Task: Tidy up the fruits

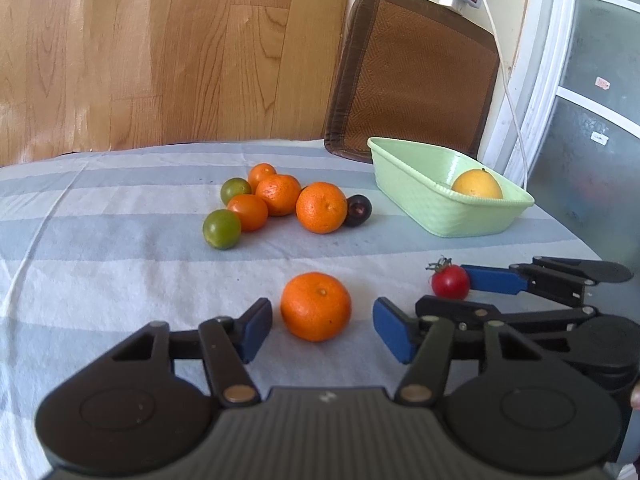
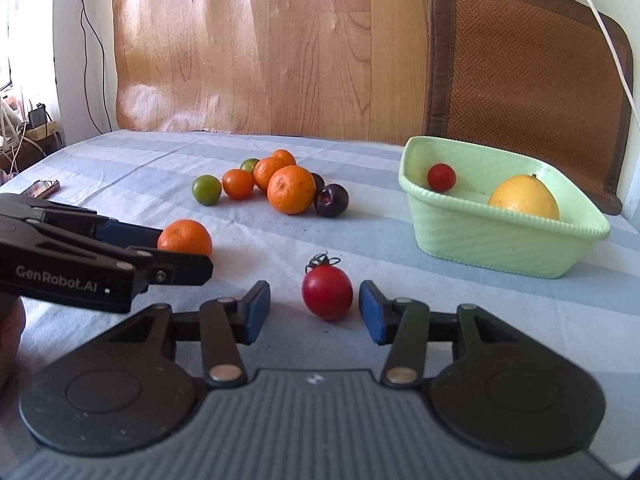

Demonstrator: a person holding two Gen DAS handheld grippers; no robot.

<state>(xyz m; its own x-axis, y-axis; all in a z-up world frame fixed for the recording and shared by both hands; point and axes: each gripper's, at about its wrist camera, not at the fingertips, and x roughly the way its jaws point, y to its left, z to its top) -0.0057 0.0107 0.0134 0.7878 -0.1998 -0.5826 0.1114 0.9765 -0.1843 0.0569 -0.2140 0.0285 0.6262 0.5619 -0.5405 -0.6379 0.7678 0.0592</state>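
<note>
My left gripper (image 1: 322, 330) is open, its blue pads either side of a lone orange mandarin (image 1: 315, 306) on the striped cloth, not touching it. My right gripper (image 2: 310, 312) is open around a red cherry tomato (image 2: 327, 293) with a green stem, also with gaps. The mandarin also shows in the right wrist view (image 2: 185, 237), the tomato in the left wrist view (image 1: 450, 281). A pale green basket (image 2: 480, 236) at the right holds a yellow lemon (image 2: 523, 197) and another red tomato (image 2: 441, 176). A pile of mandarins (image 2: 291, 189), green fruits (image 2: 206, 189) and dark plums (image 2: 331, 200) lies behind.
The table has a blue and white striped cloth (image 2: 400, 320). A brown woven chair back (image 2: 528, 76) stands behind the basket. A wooden panel (image 2: 272, 40) stands at the back. A white cable (image 2: 608, 40) hangs near the chair. A small object (image 2: 40, 189) lies at the far left.
</note>
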